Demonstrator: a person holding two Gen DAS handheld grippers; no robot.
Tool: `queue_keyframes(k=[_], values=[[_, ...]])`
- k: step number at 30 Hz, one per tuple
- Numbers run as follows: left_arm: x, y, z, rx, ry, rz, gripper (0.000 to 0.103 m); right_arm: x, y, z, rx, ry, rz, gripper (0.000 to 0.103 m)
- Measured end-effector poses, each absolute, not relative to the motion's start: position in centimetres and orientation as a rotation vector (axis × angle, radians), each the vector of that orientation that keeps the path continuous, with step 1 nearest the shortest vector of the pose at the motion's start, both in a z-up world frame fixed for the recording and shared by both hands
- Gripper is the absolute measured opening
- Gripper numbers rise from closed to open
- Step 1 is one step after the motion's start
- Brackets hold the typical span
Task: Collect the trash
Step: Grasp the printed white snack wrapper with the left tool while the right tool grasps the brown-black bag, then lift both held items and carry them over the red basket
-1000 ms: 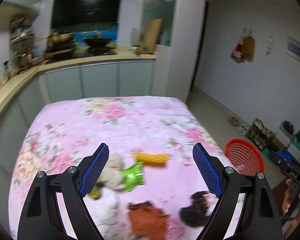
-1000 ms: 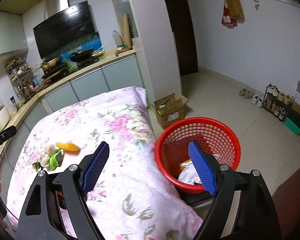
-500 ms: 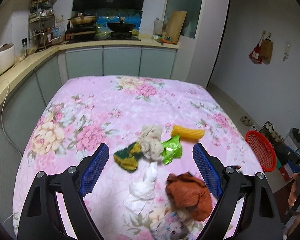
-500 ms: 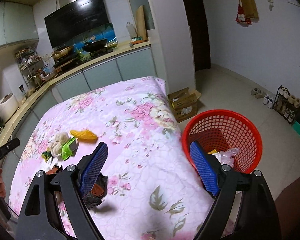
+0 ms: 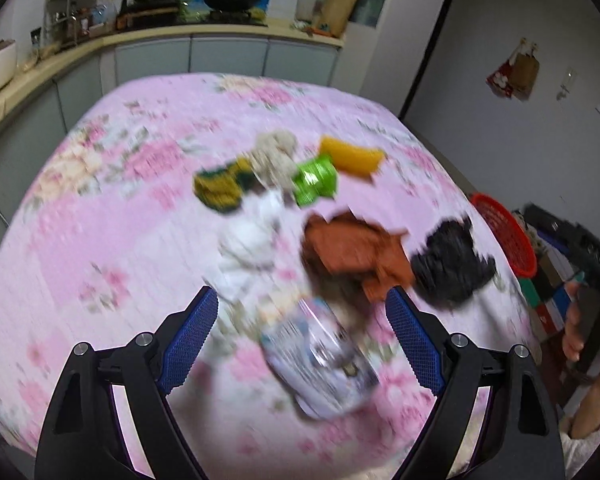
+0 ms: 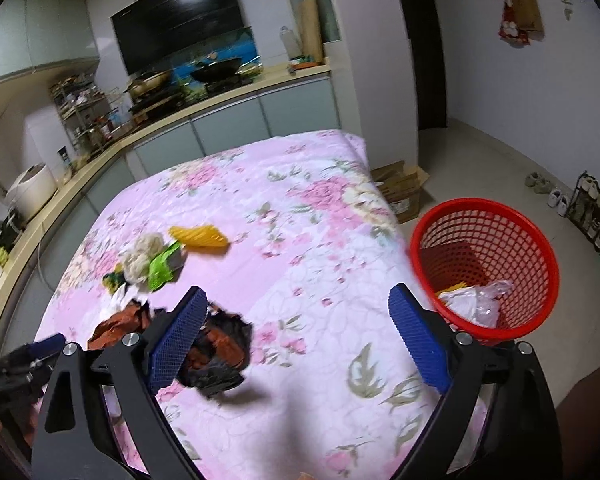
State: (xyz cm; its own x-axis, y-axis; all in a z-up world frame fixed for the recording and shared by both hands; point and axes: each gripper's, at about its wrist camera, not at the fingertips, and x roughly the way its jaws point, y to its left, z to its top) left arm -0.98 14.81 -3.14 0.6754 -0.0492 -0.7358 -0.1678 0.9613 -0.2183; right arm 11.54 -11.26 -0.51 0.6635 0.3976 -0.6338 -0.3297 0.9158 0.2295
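Both grippers gape empty. I'd centre the left gripper (image 5: pixel 300 336) over the crinkled pale printed wrapper (image 5: pixel 320 364), pinching low. The red mesh plastic basket (image 6: pixel 488 276) waits right of the desk.

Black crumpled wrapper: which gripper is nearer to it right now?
Right. The right gripper has the black crumpled wrapper beside its left finger; the left gripper frames a printed packet instead.
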Motion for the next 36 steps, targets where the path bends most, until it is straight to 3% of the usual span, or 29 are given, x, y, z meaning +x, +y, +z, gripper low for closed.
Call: queue_keyframes(k=[13, 19, 26, 36], values=[[-0.6, 12.4, -6.0, -0.246, 0.868, 0.078, 0.082, 10.6, -7.6, -2.5, 0.020, 0.794, 0.493, 0.089], [-0.4, 13.6, -6.7, -0.275, 0.889, 0.090, 0.055, 10.6, -5.7, -3.8, -0.005, 0.836, 0.537, 0.089], [-0.7, 13.4, -6.5, -0.249, 0.885, 0.070, 0.043, 11.2, -3.7, -5.1, -0.030, 0.876, 0.582, 0.089], [-1.3, 14.5, -4.5, -0.246, 0.832, 0.079, 0.041, 10.6, -2.3, -4.7, -0.061, 0.871, 0.653, 0.091]])
